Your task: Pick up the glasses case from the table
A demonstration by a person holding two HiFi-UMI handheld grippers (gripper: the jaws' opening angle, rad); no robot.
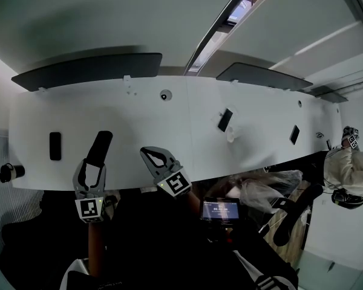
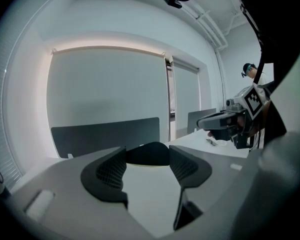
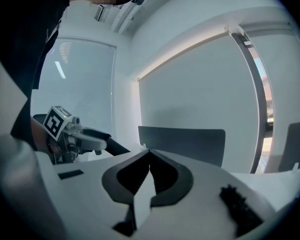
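Note:
The glasses case (image 1: 100,147) is black and long, and it lies over the near part of the white table (image 1: 169,125). My left gripper (image 1: 95,163) is shut on its near end. In the left gripper view the case's rounded end (image 2: 148,154) sits between the two fingertips of the left gripper (image 2: 147,165). I cannot tell whether the case rests on the table or hangs just above it. My right gripper (image 1: 147,152) is to the right of the case, apart from it, shut and holding nothing. In the right gripper view the right gripper's (image 3: 149,157) tips meet.
A black phone (image 1: 55,145) lies left of the case, and a dark cup (image 1: 11,172) stands at the table's left edge. Two more phones (image 1: 225,119) (image 1: 294,134) lie to the right. Grey dividers (image 1: 88,70) line the far edge. A person (image 1: 351,168) sits at the right end.

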